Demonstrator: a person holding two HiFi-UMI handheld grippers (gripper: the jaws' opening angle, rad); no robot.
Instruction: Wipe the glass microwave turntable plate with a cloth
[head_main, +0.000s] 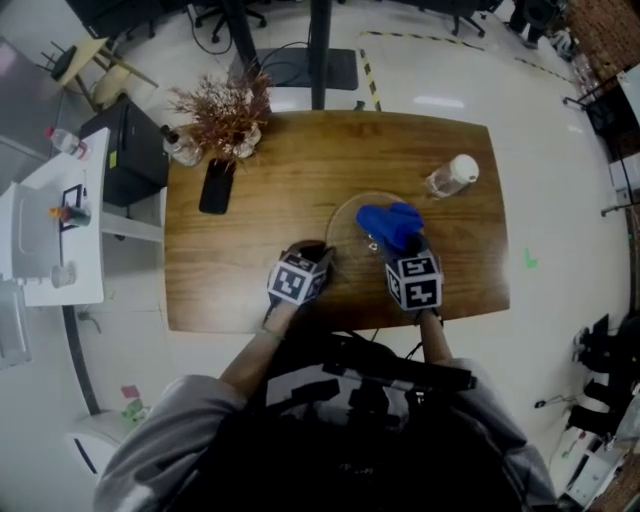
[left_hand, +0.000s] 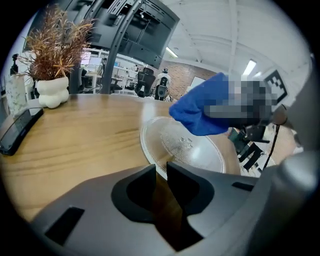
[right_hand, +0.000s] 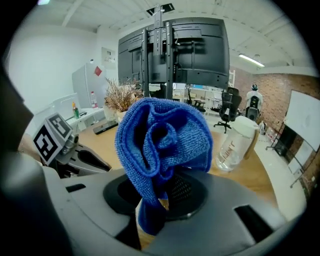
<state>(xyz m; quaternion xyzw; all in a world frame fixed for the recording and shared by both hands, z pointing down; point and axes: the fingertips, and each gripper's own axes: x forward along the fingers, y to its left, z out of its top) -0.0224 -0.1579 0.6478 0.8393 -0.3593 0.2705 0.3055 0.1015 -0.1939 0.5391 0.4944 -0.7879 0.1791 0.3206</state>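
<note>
The clear glass turntable plate (head_main: 348, 216) lies flat on the wooden table (head_main: 250, 280), right of centre. A bunched blue cloth (head_main: 392, 225) sits over the plate's right half, and my right gripper (head_main: 398, 248) is shut on it. In the right gripper view the cloth (right_hand: 162, 140) bulges up out of the jaws and hides the plate. My left gripper (head_main: 322, 252) is at the plate's left rim. In the left gripper view its jaws (left_hand: 159, 167) stand all but together, with only a thin slit between them, right at the near rim of the plate (left_hand: 185, 147). The cloth (left_hand: 200, 112) hangs above the plate.
A clear bottle with a white cap (head_main: 452, 176) stands behind and to the right of the plate. A black phone (head_main: 216, 186) and a white vase of dried plants (head_main: 225, 115) sit at the back left. The table's front edge is just below both grippers.
</note>
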